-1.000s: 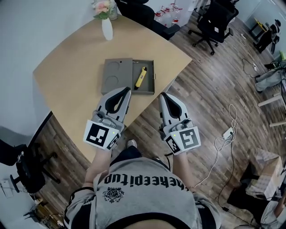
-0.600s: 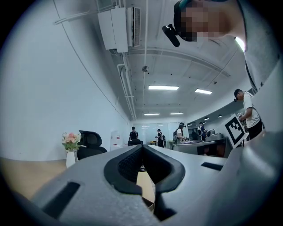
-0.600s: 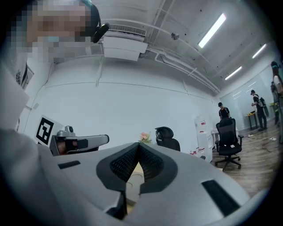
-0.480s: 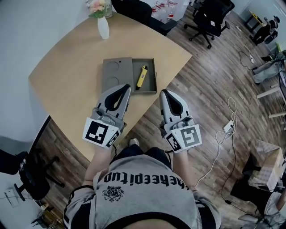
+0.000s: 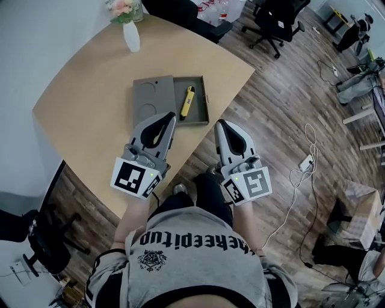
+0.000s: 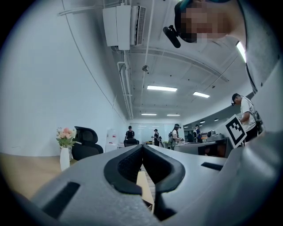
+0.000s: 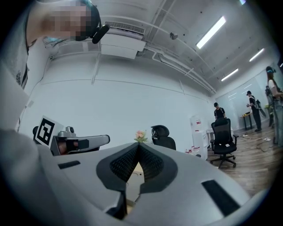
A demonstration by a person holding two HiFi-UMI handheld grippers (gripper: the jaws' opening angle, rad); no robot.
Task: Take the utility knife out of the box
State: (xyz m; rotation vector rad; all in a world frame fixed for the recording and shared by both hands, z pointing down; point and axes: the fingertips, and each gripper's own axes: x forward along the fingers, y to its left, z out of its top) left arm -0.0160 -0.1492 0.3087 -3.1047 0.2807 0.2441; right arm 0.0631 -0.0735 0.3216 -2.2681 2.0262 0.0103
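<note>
My left claw (image 5: 169, 118) hides the near edge of the box (image 5: 150, 96); the far flowers (image 5: 123, 8) are cut off; the utility knife (image 5: 187, 102) is too small for detail.

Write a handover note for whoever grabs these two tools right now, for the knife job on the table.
Left tool: shut, empty, at the near edge of the open box in the head view.
Right tool: shut, empty, by the table edge, just right of the box.
Utility knife: yellow, lying in the box's right half, untouched.
Done: the box is open.
Left: open one tool, probably the right, grip the knife and lift it out.
</note>
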